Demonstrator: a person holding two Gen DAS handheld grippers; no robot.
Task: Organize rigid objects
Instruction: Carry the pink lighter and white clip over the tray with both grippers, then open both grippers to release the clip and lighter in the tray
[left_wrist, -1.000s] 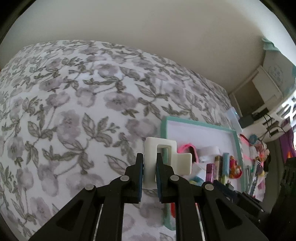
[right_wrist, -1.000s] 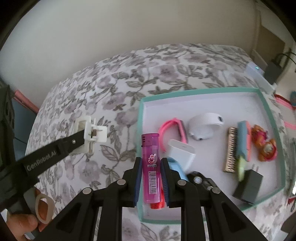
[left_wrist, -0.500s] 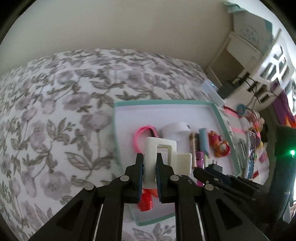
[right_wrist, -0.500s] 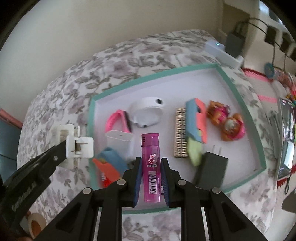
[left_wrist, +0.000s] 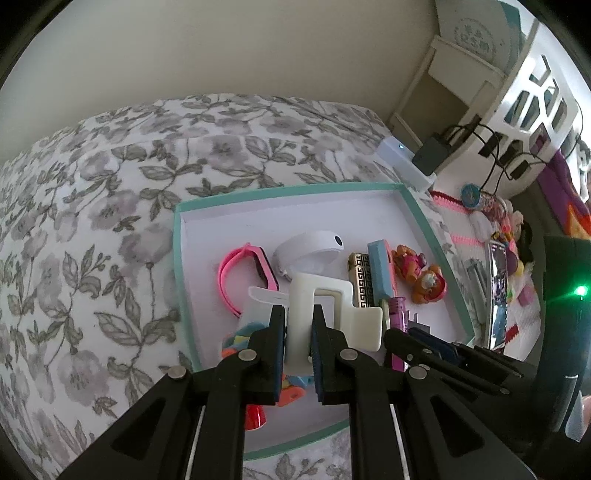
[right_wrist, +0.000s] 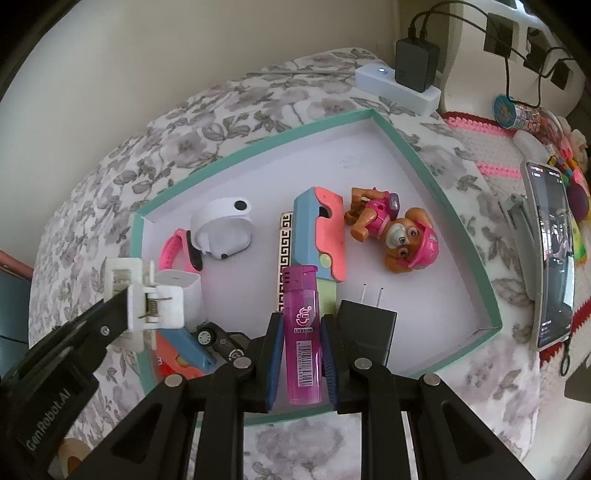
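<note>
Both grippers are matte black plastic linkages with silver round rivets at the joints and triangular cut-outs in the arms. The left gripper (left_wrist: 298, 328) and the right gripper (right_wrist: 301, 354) carry ribbed blue pads (right_wrist: 275, 360) on their fingers. White "GenRobot.AI" lettering (right_wrist: 48, 421) runs along the left gripper's side.

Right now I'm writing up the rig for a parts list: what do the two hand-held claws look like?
Both look alike: the left claw and the right claw have matte black plastic linkage arms joined by round silver rivets, ending in flat fingers faced with ribbed blue pads. In the right wrist view, the left claw's arm carries white "GenRobot.AI" lettering. No cables or sleeves show.
</note>
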